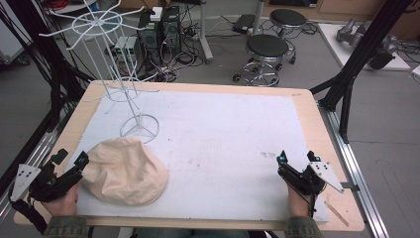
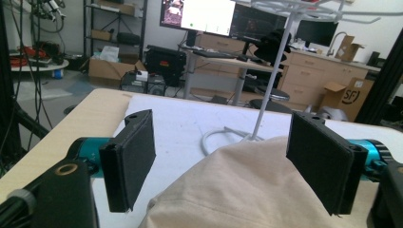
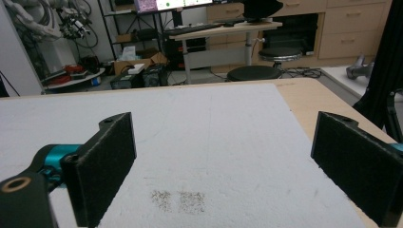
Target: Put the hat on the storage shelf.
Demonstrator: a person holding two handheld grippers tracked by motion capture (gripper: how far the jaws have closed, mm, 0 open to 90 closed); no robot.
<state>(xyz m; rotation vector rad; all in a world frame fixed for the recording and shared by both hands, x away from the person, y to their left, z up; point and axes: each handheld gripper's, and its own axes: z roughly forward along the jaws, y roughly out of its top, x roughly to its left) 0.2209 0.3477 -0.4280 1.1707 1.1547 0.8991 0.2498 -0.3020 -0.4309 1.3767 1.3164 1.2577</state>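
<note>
The cream hat [image 1: 125,171] is looking like soft, matt woven cloth, creasing loosely. The stand [image 1: 115,59] is showing thin white-coated wire, smooth and slightly glossy. A white mat [image 1: 223,144] is lying matt and faintly grainy, speckled in one spot, over the pale wooden surface [image 1: 317,129]. The jaws are wearing rough black foam-like pads.

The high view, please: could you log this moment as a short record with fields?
surface: wooden table under a white mat
cloth item: beige cap, crumpled, near left of mat
rack: white wire stand, upright behind the cap
left tongs: open, jaws either side of the cap's edge, not pressing
right tongs: open, over bare mat, holding nothing
</note>
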